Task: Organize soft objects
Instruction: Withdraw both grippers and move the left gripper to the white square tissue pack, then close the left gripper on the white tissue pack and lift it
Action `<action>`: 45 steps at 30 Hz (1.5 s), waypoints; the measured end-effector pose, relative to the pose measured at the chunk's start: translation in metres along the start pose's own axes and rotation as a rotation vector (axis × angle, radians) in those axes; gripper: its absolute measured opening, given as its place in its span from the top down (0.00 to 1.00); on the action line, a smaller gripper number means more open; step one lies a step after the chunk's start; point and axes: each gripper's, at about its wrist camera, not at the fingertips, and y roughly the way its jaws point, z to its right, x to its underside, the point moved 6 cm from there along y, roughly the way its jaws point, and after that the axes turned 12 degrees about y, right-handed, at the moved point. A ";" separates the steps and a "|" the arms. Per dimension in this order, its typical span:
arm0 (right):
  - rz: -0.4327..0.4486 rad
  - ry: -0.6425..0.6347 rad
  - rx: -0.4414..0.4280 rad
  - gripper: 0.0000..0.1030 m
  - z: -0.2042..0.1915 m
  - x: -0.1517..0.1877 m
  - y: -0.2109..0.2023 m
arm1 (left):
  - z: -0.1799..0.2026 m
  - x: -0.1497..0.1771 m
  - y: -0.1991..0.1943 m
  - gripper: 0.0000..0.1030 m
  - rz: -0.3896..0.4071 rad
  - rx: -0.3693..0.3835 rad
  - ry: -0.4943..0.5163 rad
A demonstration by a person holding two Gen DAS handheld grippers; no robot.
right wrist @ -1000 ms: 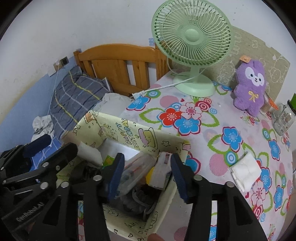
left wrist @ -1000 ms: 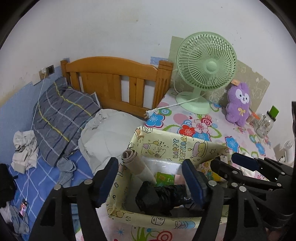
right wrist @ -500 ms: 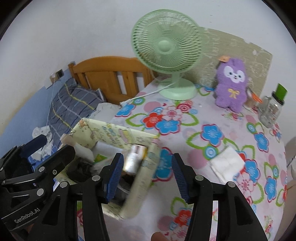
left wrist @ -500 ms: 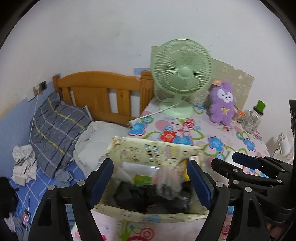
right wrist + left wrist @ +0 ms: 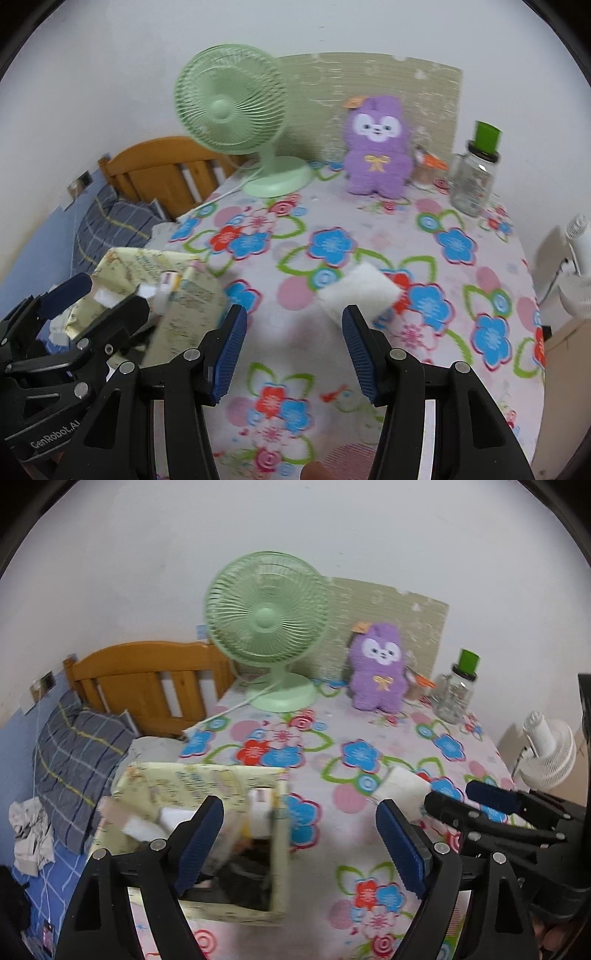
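Two grippers over a flowered tablecloth (image 5: 436,258). Left gripper (image 5: 299,838) spread wide, jaws just been opening, nothing between them, left finger over the open box (image 5: 207,779) of clutter. Right gripper (image 5: 293,347) partly open, empty, just short of a folded white cloth (image 5: 360,291) lying flat. Purple plush toy (image 5: 376,147) upright at the back, beside a green fan (image 5: 229,107) and a glass jar (image 5: 472,177).

**Home bedroom**

Wooden bed headboard (image 5: 147,679) at 9 o'clock with plaid pillow (image 5: 77,753); flowered tablecloth (image 5: 369,746) centre; green desk fan (image 5: 267,616) and purple plush toy (image 5: 376,668) at 12.
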 end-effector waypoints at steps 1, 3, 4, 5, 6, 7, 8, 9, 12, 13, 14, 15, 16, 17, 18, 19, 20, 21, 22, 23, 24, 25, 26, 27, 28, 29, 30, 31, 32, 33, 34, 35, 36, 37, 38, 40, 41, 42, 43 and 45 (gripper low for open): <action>0.002 0.013 0.001 0.44 0.007 -0.001 -0.001 | 0.009 -0.001 0.002 0.15 -0.003 0.007 0.014; 0.011 0.044 0.014 0.44 0.024 -0.003 -0.006 | 0.022 -0.002 0.005 0.15 -0.008 0.013 0.040; 0.014 0.057 0.020 0.44 0.032 -0.003 -0.008 | 0.029 -0.003 0.007 0.15 -0.012 0.017 0.052; 0.016 0.065 0.025 0.44 0.037 -0.004 -0.008 | 0.038 -0.003 0.010 0.15 -0.016 0.025 0.067; 0.018 0.074 0.038 0.44 0.045 -0.004 -0.010 | 0.045 -0.004 0.012 0.15 -0.019 0.031 0.077; 0.021 0.082 0.047 0.44 0.053 -0.005 -0.011 | 0.050 -0.005 0.014 0.15 -0.022 0.035 0.083; 0.022 0.091 0.052 0.44 0.061 -0.005 -0.012 | 0.058 -0.006 0.017 0.15 -0.024 0.044 0.090; 0.021 0.100 0.056 0.44 0.066 -0.005 -0.013 | 0.064 -0.007 0.018 0.15 -0.025 0.052 0.096; 0.023 0.125 0.076 0.44 0.088 -0.004 -0.014 | 0.084 -0.010 0.026 0.15 -0.032 0.078 0.117; 0.023 0.132 0.083 0.44 0.093 -0.004 -0.014 | 0.089 -0.011 0.028 0.15 -0.034 0.083 0.124; 0.022 0.144 0.093 0.44 0.102 -0.003 -0.014 | 0.097 -0.011 0.031 0.15 -0.038 0.091 0.134; 0.022 0.153 0.101 0.44 0.108 -0.003 -0.014 | 0.102 -0.011 0.033 0.15 -0.041 0.097 0.142; 0.021 0.161 0.108 0.44 0.114 -0.003 -0.013 | 0.108 -0.010 0.035 0.15 -0.045 0.103 0.148; 0.020 0.173 0.116 0.44 0.122 -0.002 -0.013 | 0.115 -0.010 0.039 0.15 -0.053 0.112 0.157; 0.019 0.180 0.120 0.44 0.127 -0.002 -0.012 | 0.121 -0.009 0.042 0.15 -0.059 0.120 0.164; 0.018 0.187 0.121 0.44 0.132 -0.002 -0.012 | 0.126 -0.009 0.045 0.15 -0.064 0.125 0.169; 0.016 0.193 0.123 0.44 0.136 -0.001 -0.011 | 0.131 -0.008 0.049 0.15 -0.071 0.131 0.176; 0.015 0.196 0.127 0.44 0.140 -0.001 -0.009 | 0.137 -0.008 0.052 0.15 -0.077 0.139 0.184; 0.012 0.197 0.131 0.44 0.143 -0.001 -0.007 | 0.143 -0.007 0.055 0.15 -0.082 0.144 0.192; 0.009 0.198 0.131 0.44 0.145 -0.001 -0.005 | 0.146 -0.007 0.057 0.15 -0.085 0.147 0.198; 0.005 0.200 0.131 0.44 0.147 -0.001 -0.003 | 0.151 -0.006 0.061 0.15 -0.090 0.151 0.205; 0.000 0.202 0.132 0.44 0.150 -0.001 0.000 | 0.154 -0.006 0.064 0.15 -0.094 0.154 0.210; -0.004 0.204 0.134 0.44 0.152 -0.001 0.003 | 0.158 -0.006 0.068 0.15 -0.100 0.159 0.215; -0.009 0.206 0.136 0.44 0.155 0.000 0.006 | 0.161 -0.005 0.072 0.15 -0.105 0.161 0.219; -0.012 0.208 0.138 0.44 0.158 0.000 0.008 | 0.163 -0.005 0.077 0.15 -0.112 0.163 0.221; -0.019 0.211 0.143 0.44 0.162 0.000 0.013 | 0.165 -0.004 0.082 0.15 -0.119 0.165 0.221; -0.023 0.213 0.146 0.44 0.164 0.000 0.016 | 0.167 -0.004 0.086 0.15 -0.126 0.168 0.220; -0.029 0.217 0.150 0.44 0.168 0.000 0.020 | 0.168 -0.004 0.091 0.15 -0.133 0.171 0.220; -0.033 0.219 0.153 0.44 0.170 0.000 0.024 | 0.170 -0.003 0.098 0.15 -0.141 0.173 0.221; -0.041 0.224 0.157 0.44 0.174 0.000 0.030 | 0.171 -0.003 0.104 0.15 -0.148 0.172 0.224; -0.046 0.226 0.158 0.44 0.176 0.000 0.034 | 0.173 -0.003 0.109 0.15 -0.154 0.170 0.228; -0.051 0.227 0.159 0.44 0.178 0.000 0.038 | 0.173 -0.003 0.114 0.15 -0.158 0.170 0.230; -0.059 0.226 0.160 0.44 0.180 -0.001 0.043 | 0.174 -0.002 0.120 0.15 -0.165 0.170 0.231; -0.066 0.225 0.161 0.44 0.181 -0.001 0.048 | 0.174 -0.002 0.126 0.15 -0.173 0.170 0.230; -0.072 0.225 0.162 0.44 0.182 -0.002 0.054 | 0.175 -0.001 0.131 0.15 -0.181 0.172 0.228; -0.084 0.224 0.162 0.44 0.183 -0.002 0.063 | 0.174 -0.001 0.140 0.15 -0.194 0.173 0.227; -0.092 0.222 0.164 0.44 0.183 -0.003 0.068 | 0.174 0.000 0.146 0.15 -0.201 0.171 0.228; -0.099 0.218 0.167 0.44 0.184 -0.003 0.072 | 0.174 0.000 0.151 0.15 -0.208 0.168 0.231; -0.102 0.215 0.168 0.44 0.184 -0.004 0.076 | 0.173 0.001 0.155 0.15 -0.215 0.166 0.232; -0.110 0.210 0.168 0.44 0.184 -0.005 0.083 | 0.172 0.003 0.164 0.15 -0.232 0.169 0.230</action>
